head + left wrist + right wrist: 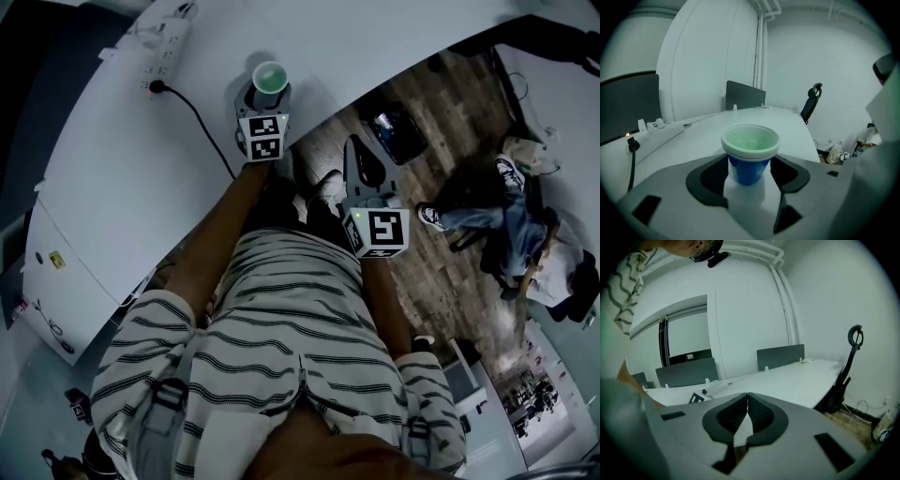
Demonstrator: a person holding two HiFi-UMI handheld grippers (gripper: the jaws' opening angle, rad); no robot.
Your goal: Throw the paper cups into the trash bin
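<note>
A blue paper cup (270,82) with a white rim stands upright on the white table (112,187), near its curved edge. My left gripper (267,96) reaches over the table with a jaw on each side of the cup. In the left gripper view the cup (750,150) sits between the dark pads (710,180), which meet its walls just under the rim; it looks empty. My right gripper (361,150) hangs off the table over the wooden floor, shut with nothing in it; its pads (761,416) touch in the right gripper view. No trash bin shows clearly.
A white power strip (164,42) with a black cable (202,122) lies on the table left of the cup. A dark object (394,131) rests on the floor beyond my right gripper. Another person's legs (487,206) are at the right. An office chair (811,101) stands by the table's end.
</note>
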